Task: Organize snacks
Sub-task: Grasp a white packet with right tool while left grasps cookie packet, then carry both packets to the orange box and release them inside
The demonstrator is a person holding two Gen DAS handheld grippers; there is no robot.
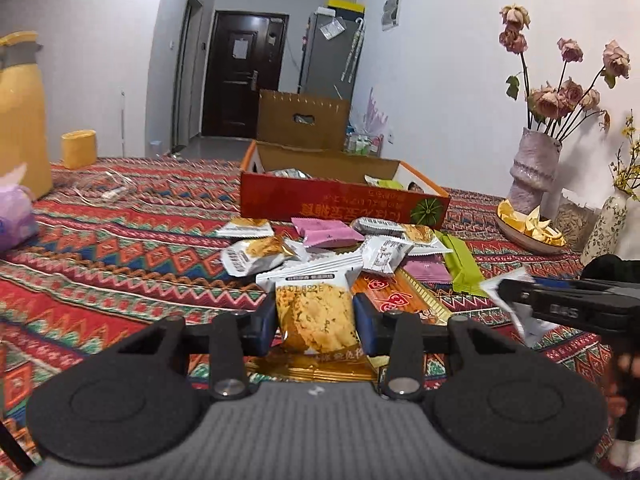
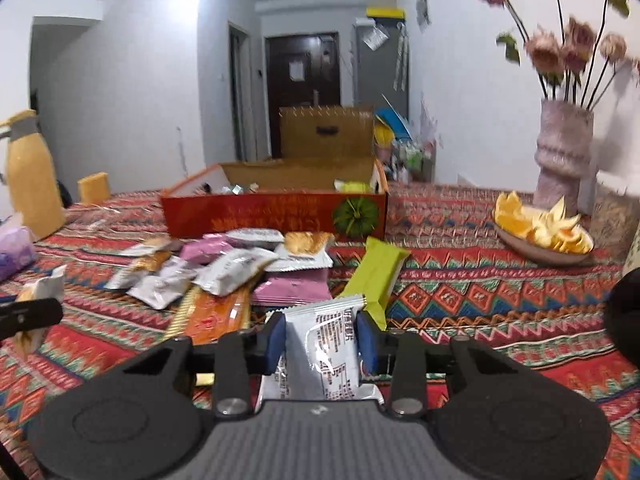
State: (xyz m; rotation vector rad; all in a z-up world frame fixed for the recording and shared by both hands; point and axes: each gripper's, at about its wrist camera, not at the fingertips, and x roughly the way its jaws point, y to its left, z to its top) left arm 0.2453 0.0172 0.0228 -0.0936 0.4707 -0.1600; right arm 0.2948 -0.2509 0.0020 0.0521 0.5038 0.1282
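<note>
Clamped between the blue pads of the left gripper (image 1: 315, 316) is a cookie packet (image 1: 316, 312), its pale crimped top standing upright just in front of the snack pile (image 1: 340, 248). Pinched likewise in the jaws of the right gripper (image 2: 321, 340) is a silver printed sachet (image 2: 326, 356), held near the pile's right-hand edge, beside a green bar wrapper (image 2: 376, 276). An orange-and-gold flat packet (image 1: 400, 300) is seen lying at the near edge of the pile, with pink pouches (image 1: 328, 234) and silver-white cookie packets (image 1: 256, 256) heaped over one another on the bench, which is covered by a red patterned cloth (image 1: 120, 248). Directly behind the pile, an open red carton (image 1: 344, 200) is set, a few packets visible inside it. To the right of the pile, a dish of orange peel (image 1: 530, 228) and a mauve vase of dried roses (image 1: 534, 168) are placed against the wall; far to its left, a yellow jug (image 1: 22, 120) is stood.
</note>
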